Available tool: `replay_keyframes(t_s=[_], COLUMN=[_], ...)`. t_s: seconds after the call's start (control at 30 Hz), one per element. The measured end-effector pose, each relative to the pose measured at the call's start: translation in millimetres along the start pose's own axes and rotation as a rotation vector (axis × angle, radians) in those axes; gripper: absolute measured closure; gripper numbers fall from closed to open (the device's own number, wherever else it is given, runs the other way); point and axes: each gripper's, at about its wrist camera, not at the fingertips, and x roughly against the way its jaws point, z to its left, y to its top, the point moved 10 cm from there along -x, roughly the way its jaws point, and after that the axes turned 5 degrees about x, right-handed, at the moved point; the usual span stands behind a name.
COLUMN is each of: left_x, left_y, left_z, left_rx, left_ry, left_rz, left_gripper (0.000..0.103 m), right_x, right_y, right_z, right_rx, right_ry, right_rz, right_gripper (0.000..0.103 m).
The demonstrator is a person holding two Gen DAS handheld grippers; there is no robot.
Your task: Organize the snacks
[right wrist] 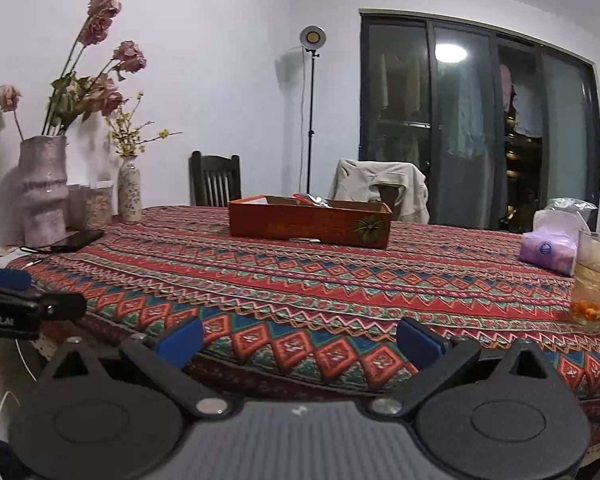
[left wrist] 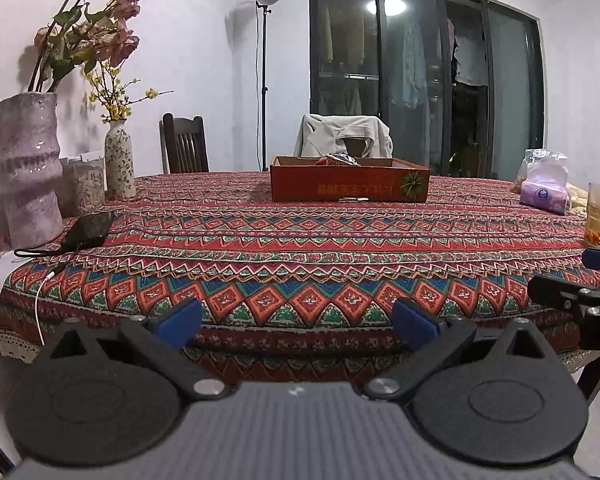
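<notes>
White walls (left wrist: 204, 40) enclose the room, and a table under a red patterned cloth (left wrist: 300, 240) fills the foreground. Behind it stand 2 chairs, a dark wooden chair (left wrist: 184, 144) by the wall and another chair draped with a pale jacket (left wrist: 342, 134), with a lit lamp on a tall stand (left wrist: 265, 72) between them. Dark-framed sliding glass doors (left wrist: 424, 76) at the back reflect a round ceiling light (left wrist: 386, 6) and show hanging clothes.

Matt cardboard box (left wrist: 350, 186) on woven patterned tablecloth (left wrist: 300, 256); rough glazed vase (left wrist: 28, 168).
</notes>
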Motion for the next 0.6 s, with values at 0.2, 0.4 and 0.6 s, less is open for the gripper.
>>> replay_keyframes(t_s=[0.2,0.4,0.6], left_x=[0.2,1.1,1.0], left_y=[2.5,4.2,5.9], left_z=[-1.5,-1.8,0.3], left_rx=[-0.009,-0.012,-0.002], left_ry=[0.001,0.002,-0.001], left_rz=[-0.001,-0.009,-0.008], left_gripper=[0.0,0.0,0.0], right_x=[1.5,2.7,2.1], right_y=[3.2,6.3,5.7], right_z=[-2.1,-2.0,-1.2], right_rx=[-0.002,-0.017,-0.027], right_ry=[0.004,0.015,0.026], right_rz=[-0.001,-0.01,-0.009], right_gripper=[0.0,0.0,0.0])
